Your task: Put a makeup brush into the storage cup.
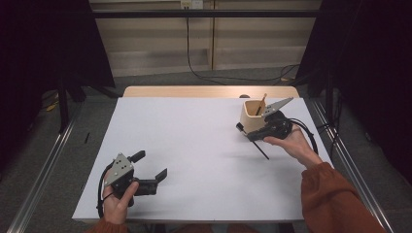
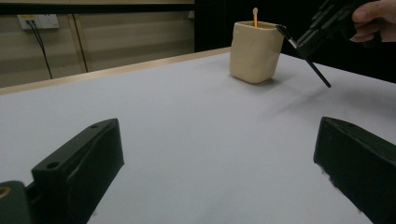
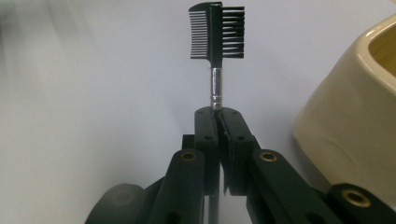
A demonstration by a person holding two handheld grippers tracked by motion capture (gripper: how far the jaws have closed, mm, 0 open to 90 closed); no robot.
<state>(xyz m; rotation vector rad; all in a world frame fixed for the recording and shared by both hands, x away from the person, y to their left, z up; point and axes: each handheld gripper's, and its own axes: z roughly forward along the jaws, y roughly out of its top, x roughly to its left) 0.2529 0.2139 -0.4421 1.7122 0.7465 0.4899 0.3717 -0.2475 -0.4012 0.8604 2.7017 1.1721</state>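
Our right gripper pinches the brush by its handle, beside the cup. Our left gripper sits spread over the tabletop, well apart.

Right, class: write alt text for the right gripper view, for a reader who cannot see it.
The right gripper has its two black jaws shut on the handle of a small black comb-and-brush tool, whose head points away over the white table. A cream holder stands at the right edge.
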